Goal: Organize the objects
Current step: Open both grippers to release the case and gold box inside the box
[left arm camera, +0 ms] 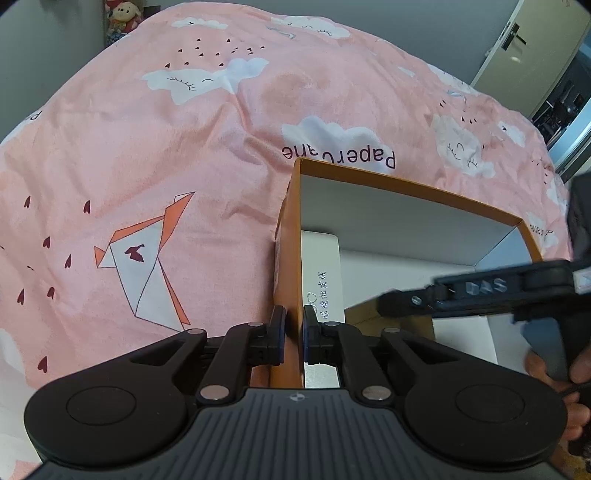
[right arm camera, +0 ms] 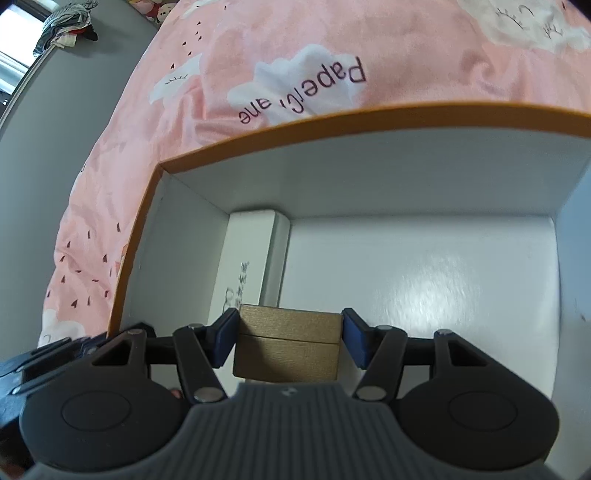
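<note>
An open orange box with a white inside (left arm camera: 406, 188) (right arm camera: 332, 122) sits on a pink bed cover. My left gripper (left arm camera: 294, 334) is shut on the box's left wall, one finger outside and one inside. A flat white box with printed characters (left arm camera: 321, 273) (right arm camera: 247, 266) lies inside along that wall. My right gripper (right arm camera: 288, 339) is shut on a small gold-brown box (right arm camera: 288, 345) and holds it over the orange box's white floor. The right gripper (left arm camera: 476, 291) also shows in the left wrist view, reaching in from the right.
The pink bed cover with clouds and paper-crane prints (left arm camera: 166, 166) (right arm camera: 258, 55) surrounds the box. A plush toy (left arm camera: 123, 16) sits at the far left corner. A door (left arm camera: 524, 44) stands at the far right. A grey wall (right arm camera: 55, 129) runs along the bed's left.
</note>
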Action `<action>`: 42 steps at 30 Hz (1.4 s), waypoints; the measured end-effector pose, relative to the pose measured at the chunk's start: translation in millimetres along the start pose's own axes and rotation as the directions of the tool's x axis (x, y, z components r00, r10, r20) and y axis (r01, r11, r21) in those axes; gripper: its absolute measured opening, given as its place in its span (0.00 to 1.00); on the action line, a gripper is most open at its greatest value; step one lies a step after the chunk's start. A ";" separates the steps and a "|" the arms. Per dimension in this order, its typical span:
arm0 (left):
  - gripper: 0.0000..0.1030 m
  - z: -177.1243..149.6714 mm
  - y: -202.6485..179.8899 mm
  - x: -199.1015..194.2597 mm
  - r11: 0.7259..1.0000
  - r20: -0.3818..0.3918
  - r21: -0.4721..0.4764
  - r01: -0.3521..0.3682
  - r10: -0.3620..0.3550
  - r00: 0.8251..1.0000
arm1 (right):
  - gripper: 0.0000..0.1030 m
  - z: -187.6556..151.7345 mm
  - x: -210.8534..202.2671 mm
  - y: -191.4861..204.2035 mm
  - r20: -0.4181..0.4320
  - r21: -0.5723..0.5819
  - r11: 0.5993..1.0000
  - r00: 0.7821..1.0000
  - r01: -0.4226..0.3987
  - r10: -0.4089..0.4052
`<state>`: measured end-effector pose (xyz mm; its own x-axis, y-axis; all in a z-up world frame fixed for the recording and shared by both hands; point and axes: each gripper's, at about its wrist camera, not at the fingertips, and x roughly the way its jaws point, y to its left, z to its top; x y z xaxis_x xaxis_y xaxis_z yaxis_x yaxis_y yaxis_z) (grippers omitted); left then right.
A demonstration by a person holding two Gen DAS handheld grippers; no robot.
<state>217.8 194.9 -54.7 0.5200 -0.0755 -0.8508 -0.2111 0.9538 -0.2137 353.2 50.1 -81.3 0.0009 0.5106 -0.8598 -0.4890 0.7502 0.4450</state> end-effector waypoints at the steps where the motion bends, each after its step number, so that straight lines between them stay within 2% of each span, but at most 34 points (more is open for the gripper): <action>1: 0.09 -0.6 -0.1 -0.4 1.000 0.002 -0.001 0.000 0.000 1.000 | 0.60 -3.8 -6.0 0.9 0.002 -0.016 1.000 1.000 -0.014 0.014; 3: 0.09 -1.5 0.0 -0.7 1.000 0.005 -0.005 0.000 0.000 1.000 | 0.60 -13.2 -19.6 3.5 -0.007 -0.054 0.998 0.999 -0.037 0.036; 6: 0.09 -1.8 -1.1 -1.3 1.000 0.010 -0.007 -0.003 0.003 1.000 | 0.60 -23.2 -29.3 4.2 -0.075 -0.080 0.994 0.995 -0.070 0.064; 9: 0.09 -2.4 -1.4 -2.1 1.000 0.014 -0.009 -0.004 0.004 1.000 | 0.60 -27.2 -25.8 5.0 -0.159 -0.088 0.992 0.985 -0.084 0.070; 14: 0.09 -3.2 0.7 -5.9 1.000 0.019 -0.021 0.005 -0.005 1.000 | 0.60 -28.7 -11.2 12.3 -0.224 -0.088 0.993 0.973 -0.084 0.063; 23: 0.08 -5.7 0.1 -7.4 1.000 0.025 -0.024 0.002 -0.001 1.000 | 0.61 -37.1 19.2 25.6 -0.241 -0.008 0.994 0.964 -0.113 0.108; 27: 0.08 -7.4 0.1 -9.2 1.000 0.030 -0.025 0.001 0.000 1.000 | 0.62 -39.2 18.5 22.6 -0.231 0.040 0.987 0.960 -0.154 0.159; 30: 0.07 -9.4 -0.9 -10.9 1.000 0.029 -0.023 -0.007 0.007 1.000 | 0.62 -43.0 13.7 19.7 -0.215 0.044 0.986 0.962 -0.160 0.165; 33: 0.07 -12.7 -2.5 -13.5 1.000 0.037 -0.021 -0.015 0.016 0.999 | 0.55 -47.5 9.3 13.0 -0.198 0.062 0.982 0.962 -0.178 0.187; 35: 0.07 -14.6 -3.5 -15.3 1.000 0.040 -0.023 -0.019 0.020 0.999 | 0.39 -50.7 11.5 9.1 -0.202 0.080 0.976 0.956 -0.201 0.213; 38: 0.07 -18.0 -4.6 -18.2 0.999 0.035 -0.030 -0.019 0.020 0.999 | 0.25 -54.8 19.2 7.8 -0.215 0.095 0.969 0.945 -0.229 0.245; 42: 0.07 -25.3 -5.0 -20.4 0.999 0.027 -0.038 -0.033 0.035 0.999 | 0.24 -61.4 23.6 11.1 -0.226 0.067 0.972 0.945 -0.226 0.235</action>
<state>187.3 184.3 -48.4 0.5348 -0.0346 -0.8443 -0.2594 0.9442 -0.2029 294.3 44.7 -112.0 -0.3117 0.5641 -0.7646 -0.4166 0.6421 0.6435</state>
